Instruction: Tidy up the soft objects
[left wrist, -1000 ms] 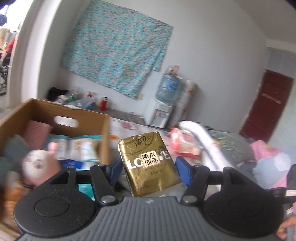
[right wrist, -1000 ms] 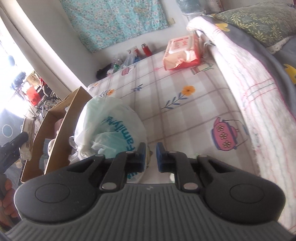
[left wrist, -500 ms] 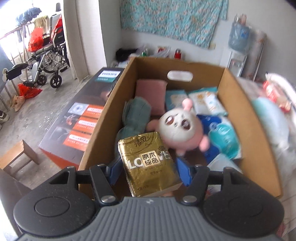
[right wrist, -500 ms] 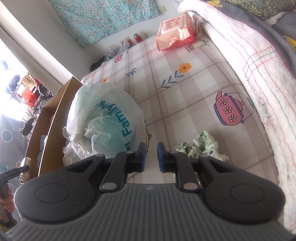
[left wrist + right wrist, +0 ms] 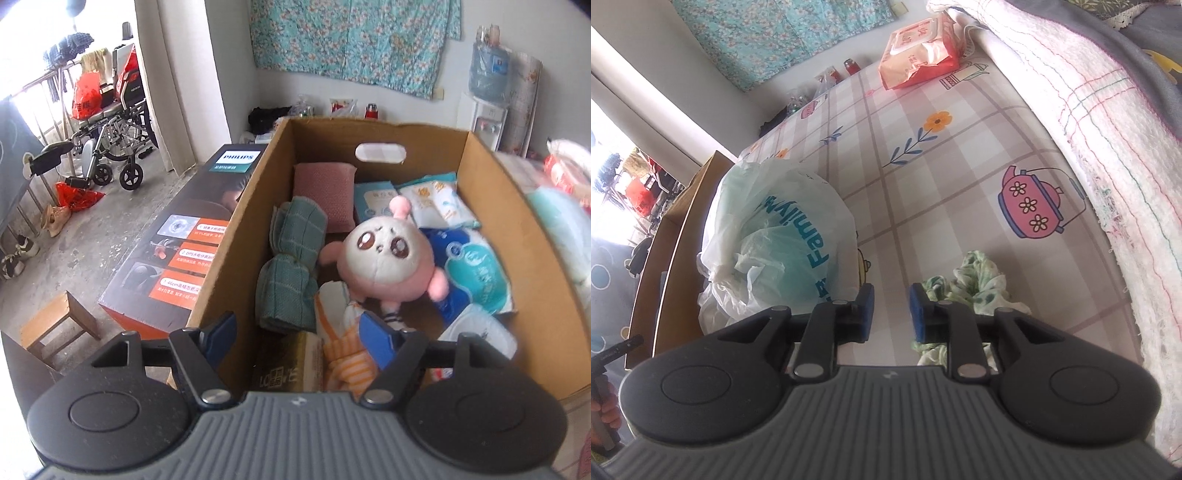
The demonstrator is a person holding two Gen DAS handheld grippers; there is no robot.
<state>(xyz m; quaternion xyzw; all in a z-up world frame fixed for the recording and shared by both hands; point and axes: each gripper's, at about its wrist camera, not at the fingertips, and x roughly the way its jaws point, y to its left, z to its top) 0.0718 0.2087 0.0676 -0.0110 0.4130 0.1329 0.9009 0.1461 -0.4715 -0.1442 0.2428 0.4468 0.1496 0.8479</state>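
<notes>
Gold foil of the tissue pack (image 5: 286, 363) shows low in the cardboard box (image 5: 517, 229), at its near edge, between the pads of the left hand-held gripper (image 5: 299, 334) but touching neither; those jaws have just been opening and stand wide. Beside the pack lie a rolled green towel (image 5: 291, 266), a pink plush toy (image 5: 388, 262) and wipe packets (image 5: 436, 203). On the bed's checked sheet (image 5: 960, 155), the right hand-held gripper (image 5: 891, 312) has just been opening too; its narrow gap holds nothing. A crumpled green-patterned cloth (image 5: 975, 280) lies just beside its right pad, a plastic bag (image 5: 783, 229) at the sheet's left edge against the box.
</notes>
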